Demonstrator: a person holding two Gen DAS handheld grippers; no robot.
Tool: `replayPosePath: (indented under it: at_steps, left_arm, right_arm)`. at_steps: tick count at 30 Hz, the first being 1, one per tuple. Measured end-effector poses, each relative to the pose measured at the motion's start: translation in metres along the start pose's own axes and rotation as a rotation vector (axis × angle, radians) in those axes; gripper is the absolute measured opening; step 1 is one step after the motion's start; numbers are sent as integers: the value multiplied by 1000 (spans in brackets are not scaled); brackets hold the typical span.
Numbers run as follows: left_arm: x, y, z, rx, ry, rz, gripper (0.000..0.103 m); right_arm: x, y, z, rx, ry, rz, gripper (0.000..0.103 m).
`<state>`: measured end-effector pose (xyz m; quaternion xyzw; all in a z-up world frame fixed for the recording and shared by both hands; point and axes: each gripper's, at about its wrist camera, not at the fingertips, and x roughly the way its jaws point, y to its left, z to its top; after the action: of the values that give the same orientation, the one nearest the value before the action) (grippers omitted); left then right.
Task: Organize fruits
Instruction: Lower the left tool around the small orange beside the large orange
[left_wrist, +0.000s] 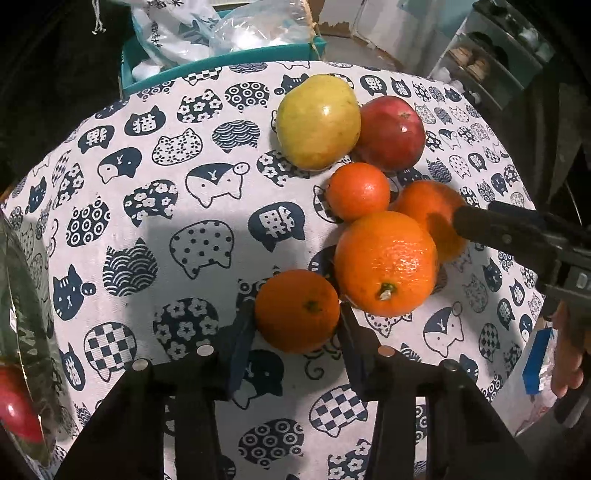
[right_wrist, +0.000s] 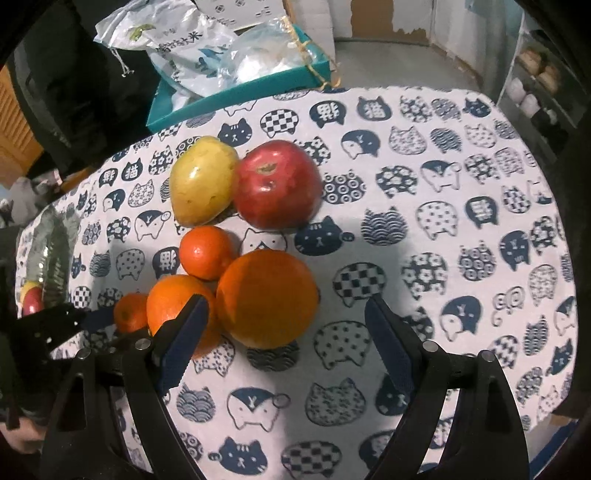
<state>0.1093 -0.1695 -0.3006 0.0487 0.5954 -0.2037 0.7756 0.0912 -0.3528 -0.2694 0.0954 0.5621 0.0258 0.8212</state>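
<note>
Fruits lie clustered on a cat-print tablecloth (left_wrist: 166, 206). A yellow apple (left_wrist: 318, 120) and a red apple (left_wrist: 392, 133) sit at the back, touching. A small tangerine (left_wrist: 358, 191) lies in front of them. A big orange (left_wrist: 386, 264) and another orange (left_wrist: 432, 214) sit nearer. My left gripper (left_wrist: 297, 317) is shut on a small orange (left_wrist: 297, 310), which rests on the cloth. My right gripper (right_wrist: 284, 317) is open, its fingers on either side of the near half of the big dark orange (right_wrist: 267, 297). The right gripper also shows in the left wrist view (left_wrist: 480, 225).
A teal box (left_wrist: 221, 62) with plastic bags stands beyond the table's far edge. A dark tray (left_wrist: 22, 332) holding a red fruit (left_wrist: 14, 406) sits at the left edge. Shelves (left_wrist: 491, 62) stand at the far right.
</note>
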Motion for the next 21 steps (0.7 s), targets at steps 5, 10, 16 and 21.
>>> replayPosePath:
  at_steps: [5, 10, 16, 21]
  left_arm:
    - [-6, 16, 0, -31, -11, 21, 45]
    - [-9, 27, 0, -61, -19, 22, 45]
    - [-13, 30, 1, -74, -26, 20, 45]
    - [-17, 31, 2, -72, -38, 22, 45]
  right_arm:
    - [17, 0, 3, 24, 33, 35, 87]
    - [25, -4, 6, 71, 51, 76, 83]
    - [30, -7, 6, 101, 79, 118, 66]
    - [20, -3, 3, 11, 46, -60, 65]
